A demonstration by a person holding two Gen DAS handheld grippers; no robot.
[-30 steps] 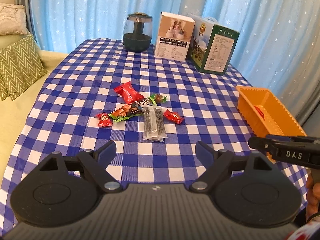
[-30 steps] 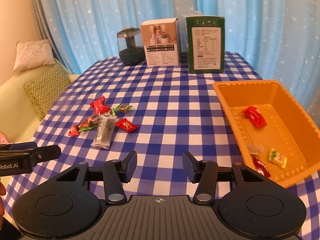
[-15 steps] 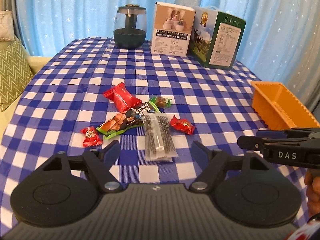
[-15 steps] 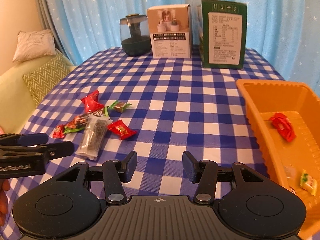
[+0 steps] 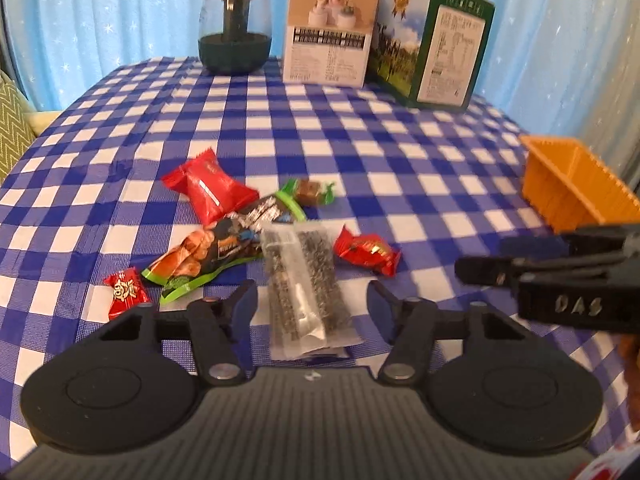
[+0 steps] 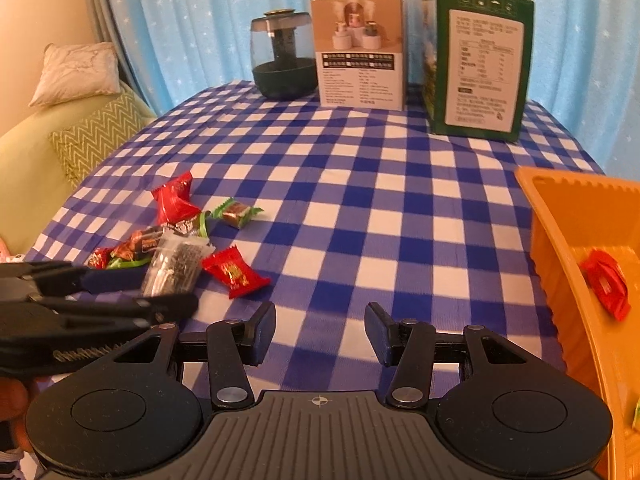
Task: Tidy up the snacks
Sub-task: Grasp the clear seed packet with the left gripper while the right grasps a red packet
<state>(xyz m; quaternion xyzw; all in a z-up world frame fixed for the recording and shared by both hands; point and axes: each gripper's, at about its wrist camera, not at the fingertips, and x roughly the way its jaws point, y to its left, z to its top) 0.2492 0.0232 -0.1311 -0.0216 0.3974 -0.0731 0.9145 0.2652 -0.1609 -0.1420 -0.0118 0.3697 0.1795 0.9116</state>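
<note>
On the blue checked tablecloth (image 5: 360, 152) lies a loose pile of snacks. A clear packet of dark sesame bars (image 5: 302, 280) lies between the fingers of my left gripper (image 5: 311, 298). Its jaws are closing and the pads stand just clear of the packet's sides. Around it lie a big red packet (image 5: 208, 190), a long dark and orange packet (image 5: 216, 252), a green-wrapped candy (image 5: 310, 192) and two small red candies (image 5: 126, 292) (image 5: 368, 250). My right gripper (image 6: 320, 320) hangs open over bare cloth, right of the pile. The orange basket (image 6: 560, 240) holds a red packet (image 6: 604, 284).
A dark humidifier jar (image 5: 234, 28), a white box (image 5: 330, 28) and a green box (image 5: 436, 48) stand along the far edge before blue curtains. A sofa with cushions (image 6: 96, 136) is off the table's left side. The other gripper shows in each view: right (image 5: 482, 258), left (image 6: 168, 294).
Both grippers have come forward and down toward the snack pile. The left jaws have narrowed around the clear packet. The right jaws keep the same gap.
</note>
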